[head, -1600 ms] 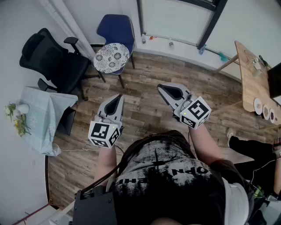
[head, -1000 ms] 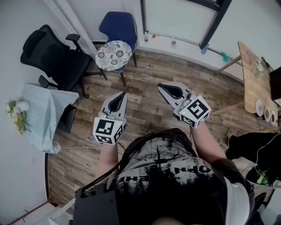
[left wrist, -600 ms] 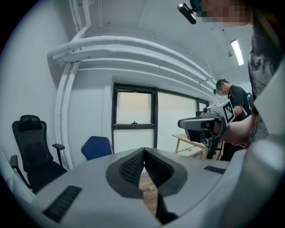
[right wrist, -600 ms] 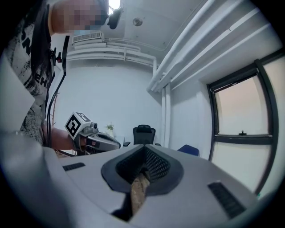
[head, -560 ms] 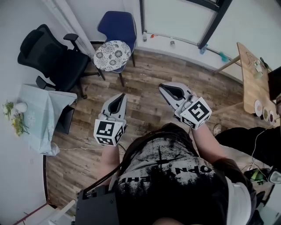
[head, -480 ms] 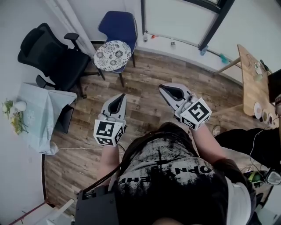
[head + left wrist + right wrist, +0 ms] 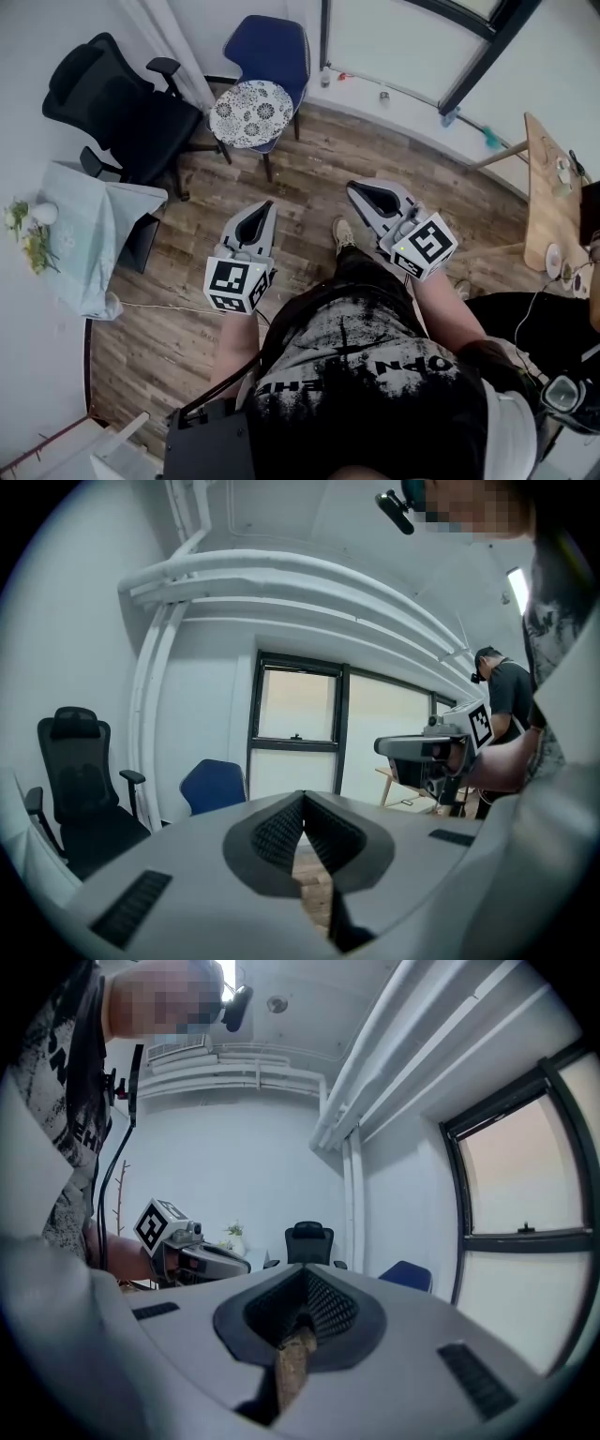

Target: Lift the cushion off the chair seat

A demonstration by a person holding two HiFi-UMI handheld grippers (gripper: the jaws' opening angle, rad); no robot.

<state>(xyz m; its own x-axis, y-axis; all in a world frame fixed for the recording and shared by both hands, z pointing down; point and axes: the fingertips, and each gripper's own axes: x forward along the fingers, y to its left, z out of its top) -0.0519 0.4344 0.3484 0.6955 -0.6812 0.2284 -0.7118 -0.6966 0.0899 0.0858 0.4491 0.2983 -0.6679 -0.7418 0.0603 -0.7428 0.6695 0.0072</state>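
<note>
A round cushion [image 7: 250, 113] with a black-and-white flower print lies on the seat of the blue chair [image 7: 271, 45] at the far wall, in the head view. The left gripper view shows only the blue chair [image 7: 212, 785], and the right gripper view shows it [image 7: 407, 1275] small beside the window. Both grippers hang well short of the chair, over the wooden floor. My left gripper [image 7: 265, 207] is shut with nothing in it, its tips meeting [image 7: 303, 797]. My right gripper [image 7: 353, 188] is shut and empty too, jaws together [image 7: 305, 1275].
A black office chair [image 7: 117, 98] stands left of the blue one. A small table with a pale cloth [image 7: 86, 234] and flowers sits at the left wall. A wooden table [image 7: 553, 197] stands at the right. Another person [image 7: 506, 700] stands far off.
Both grippers and the view have moved forward over the floor towards the blue chair, and a foot now shows between them. The jaws stayed shut.
</note>
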